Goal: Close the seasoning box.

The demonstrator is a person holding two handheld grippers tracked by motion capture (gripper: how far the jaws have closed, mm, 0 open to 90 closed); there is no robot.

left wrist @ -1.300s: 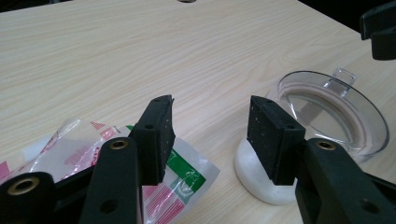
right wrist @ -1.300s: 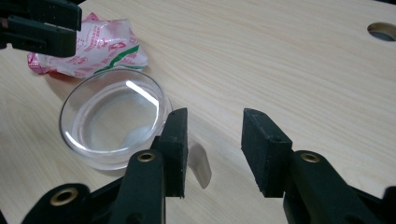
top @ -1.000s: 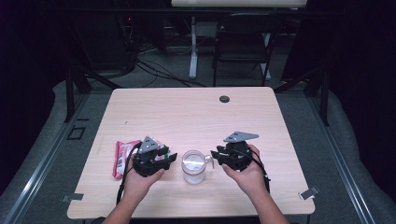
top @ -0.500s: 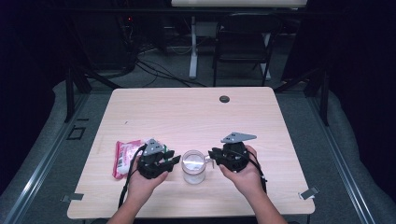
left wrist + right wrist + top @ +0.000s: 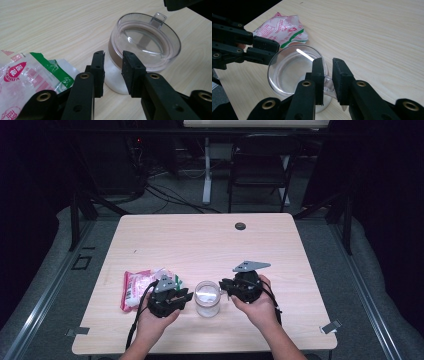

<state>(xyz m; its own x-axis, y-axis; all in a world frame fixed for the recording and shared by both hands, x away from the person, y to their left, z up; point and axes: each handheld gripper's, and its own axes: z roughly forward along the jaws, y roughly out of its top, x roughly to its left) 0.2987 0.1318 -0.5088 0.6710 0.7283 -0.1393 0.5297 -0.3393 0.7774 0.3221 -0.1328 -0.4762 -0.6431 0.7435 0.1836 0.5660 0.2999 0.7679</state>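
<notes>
A clear mug (image 5: pixel 207 297) stands near the table's front edge, between the two grippers. My left gripper (image 5: pixel 187 296) is at its left side. Its jaws have just been closing and stand a narrow gap apart (image 5: pixel 113 56), open, with the mug's wall (image 5: pixel 145 42) just beyond the tips and nothing held. My right gripper (image 5: pixel 222 287) is at the mug's right side. Its jaws have also just been closing and now sit on either side of the mug's handle (image 5: pixel 328 82), which fills the gap between the pads. A red, white and green packet (image 5: pixel 135 287) lies left of the left hand.
The light wooden table (image 5: pixel 210 245) stretches away bare behind the mug, with a black round cap (image 5: pixel 240 226) near its far edge. A dark chair (image 5: pixel 260 170) and cables stand on the floor beyond. The packet (image 5: pixel 25 75) lies close beside the left jaws.
Both grippers' jaws have narrowed. The right pair has drawn in around the mug's handle. Hands, mug and packet have stayed about where they were.
</notes>
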